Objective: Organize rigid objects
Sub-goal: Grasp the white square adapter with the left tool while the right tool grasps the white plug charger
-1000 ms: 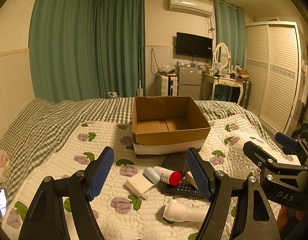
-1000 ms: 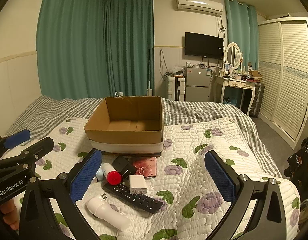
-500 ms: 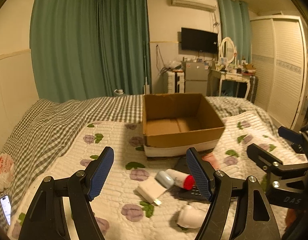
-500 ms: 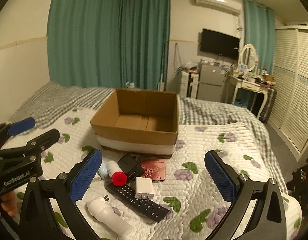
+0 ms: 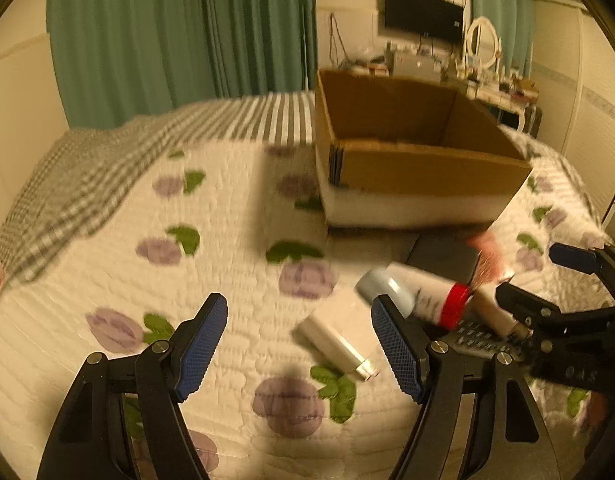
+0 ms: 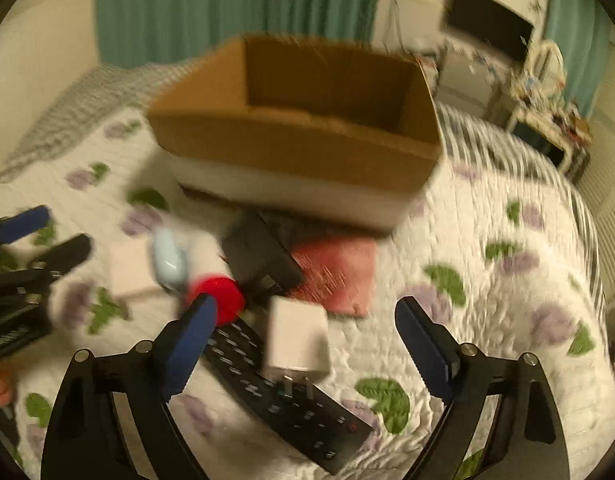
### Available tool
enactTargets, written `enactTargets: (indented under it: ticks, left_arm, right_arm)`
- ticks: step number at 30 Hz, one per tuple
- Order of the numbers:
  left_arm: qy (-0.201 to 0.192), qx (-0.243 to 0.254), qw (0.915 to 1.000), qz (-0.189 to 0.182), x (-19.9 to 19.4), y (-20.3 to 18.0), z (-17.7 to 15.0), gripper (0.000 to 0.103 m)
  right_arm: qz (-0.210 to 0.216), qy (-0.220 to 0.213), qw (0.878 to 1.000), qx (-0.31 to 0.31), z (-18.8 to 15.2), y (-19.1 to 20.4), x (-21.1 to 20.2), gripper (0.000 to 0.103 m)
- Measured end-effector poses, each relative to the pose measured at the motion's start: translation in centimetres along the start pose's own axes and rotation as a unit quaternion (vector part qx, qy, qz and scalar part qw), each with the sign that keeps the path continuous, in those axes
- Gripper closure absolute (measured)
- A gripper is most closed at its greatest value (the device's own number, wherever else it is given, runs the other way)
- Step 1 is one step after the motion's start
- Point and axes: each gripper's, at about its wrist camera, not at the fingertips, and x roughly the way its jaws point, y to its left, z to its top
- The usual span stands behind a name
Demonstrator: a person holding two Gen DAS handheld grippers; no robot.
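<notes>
Both grippers have dropped from a level survey of the room toward the clutter on the bed (image 5: 235,216), so we read this as the approach to a first pick; nothing has been moved yet. The cardboard box (image 6: 307,136), which we take as the destination, stands open with no item visible inside, just behind the pile. The left gripper (image 5: 299,344) is spread wide over a white plug adapter (image 5: 335,344) lying between its fingers (image 5: 203,340), untouched. The right gripper (image 6: 303,344) is narrowing, its fingers bracketing a white charger cube (image 6: 297,340) that rests on a black remote control (image 6: 291,396); the pads do not yet press it. Beside these lie a white tube with a red cap (image 6: 217,294), a pale blue object (image 6: 169,258), a black box (image 6: 259,256) and a red card (image 6: 335,276). Motion blur hides all print on the items; earlier frames showed "GenRobot.AI" and "DAS" on the gripper bodies, unreadable now.
</notes>
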Motion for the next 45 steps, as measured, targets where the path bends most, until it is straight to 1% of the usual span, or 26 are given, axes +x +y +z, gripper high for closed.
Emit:
enactTargets:
  ticks: [3,5,8,9,10,11,13,15,16,18,23,26,28,30,31,35,42,45]
  left_arm:
    - [0.025,0.000,0.9996,-0.009,1.0,-0.1,-0.4,0.026]
    - [0.032,0.001,0.9994,-0.014,1.4,-0.3,-0.5,0.026]
    - [0.038,0.006,0.9992,-0.013,1.8,-0.6,-0.8,0.026]
    - [0.041,0.007,0.9990,-0.013,2.0,-0.6,-0.9,0.026]
    - [0.045,0.007,0.9989,-0.014,2.2,-0.7,-0.9,0.026]
    - [0.047,0.007,0.9987,-0.016,2.4,-0.7,-1.0,0.026]
    - [0.056,0.008,0.9982,-0.022,2.7,-0.8,-1.0,0.026]
    - [0.065,0.014,0.9974,-0.026,3.1,-1.1,-1.1,0.026]
    - [0.070,0.020,0.9971,-0.022,3.3,-1.4,-1.0,0.026]
    - [0.074,0.036,0.9964,-0.017,3.7,-2.1,-0.9,0.026]
    - [0.083,0.067,0.9941,-0.018,5.3,-3.5,-0.4,0.026]
    - [0.112,0.074,0.9908,-0.015,7.3,-3.8,-0.7,0.026]
    - [0.119,0.071,0.9902,-0.010,8.0,-3.8,-0.8,0.026]
    - [0.112,0.076,0.9907,-0.006,8.1,-4.0,-0.8,0.026]
    - [0.109,0.078,0.9910,-0.006,8.0,-4.1,-0.9,0.028]
    - [0.083,0.081,0.9930,-0.022,6.7,-4.3,-1.0,0.031]
    - [0.059,0.059,0.9959,-0.034,3.5,-3.5,-1.1,0.033]
    - [0.045,0.051,0.9969,-0.039,1.4,-3.2,-0.9,0.033]
  right_arm:
    - [-0.010,0.042,0.999,0.008,-0.6,-0.8,2.0,0.013]
    - [-0.001,0.059,0.998,0.007,-0.9,-0.7,2.9,0.021]
    - [0.009,0.066,0.998,-0.005,-1.2,-0.2,3.3,0.030]
    - [0.020,0.065,0.998,-0.004,-1.2,-0.2,3.2,0.040]
    - [0.038,0.066,0.997,0.000,-1.3,-0.3,3.2,0.058]
    - [0.047,0.066,0.997,0.004,-1.3,-0.4,3.1,0.062]
    - [0.048,0.061,0.997,0.006,-1.4,-0.8,2.6,0.062]
    - [0.058,0.043,0.997,0.016,-1.4,-1.3,1.4,0.062]
    - [0.058,0.029,0.998,0.023,-1.3,-1.7,0.6,0.062]
    - [0.057,0.015,0.998,0.030,-1.2,-2.4,-0.2,0.062]
    - [0.075,0.012,0.996,0.044,-1.1,-3.3,-0.9,0.062]
    - [0.085,0.009,0.995,0.050,-1.0,-3.4,-1.0,0.062]
    - [0.090,0.010,0.994,0.053,-1.0,-3.4,-0.9,0.062]
    - [0.092,0.012,0.994,0.054,-0.9,-3.3,-0.7,0.062]
    - [0.093,0.012,0.994,0.055,-1.0,-3.3,-0.7,0.062]
    - [0.091,0.006,0.994,0.053,-1.1,-3.5,-1.3,0.062]
    - [0.074,-0.017,0.996,0.050,-1.0,-3.5,-3.7,0.062]
    - [0.071,-0.030,0.996,0.048,-0.5,-3.6,-5.1,0.062]
